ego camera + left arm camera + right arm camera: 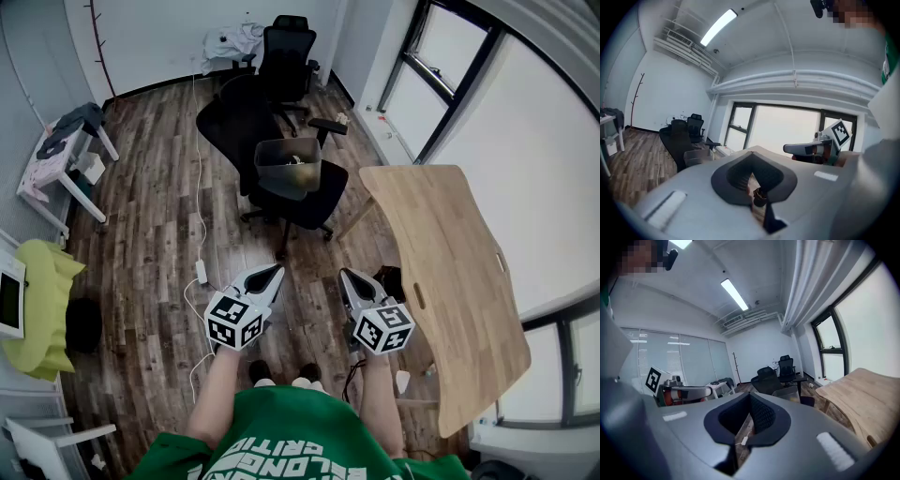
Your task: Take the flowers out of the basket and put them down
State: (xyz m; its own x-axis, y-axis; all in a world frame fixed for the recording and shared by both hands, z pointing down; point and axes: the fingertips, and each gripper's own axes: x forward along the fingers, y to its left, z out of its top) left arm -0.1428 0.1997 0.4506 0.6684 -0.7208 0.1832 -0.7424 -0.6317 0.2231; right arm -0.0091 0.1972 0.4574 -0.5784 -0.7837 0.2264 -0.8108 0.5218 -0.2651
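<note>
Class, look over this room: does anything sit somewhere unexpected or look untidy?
The grey rectangular plastic basket stands on the seat of a black office chair, not on the light wooden table beside it. A white cable also trails loose across the dark plank floor.

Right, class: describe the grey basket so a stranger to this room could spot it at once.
Find the pale wooden table by the windows. Off its far end stands a black office chair, and the grey square-sided basket sits on its seat. The other black chair, nearer the wall, carries none.
</note>
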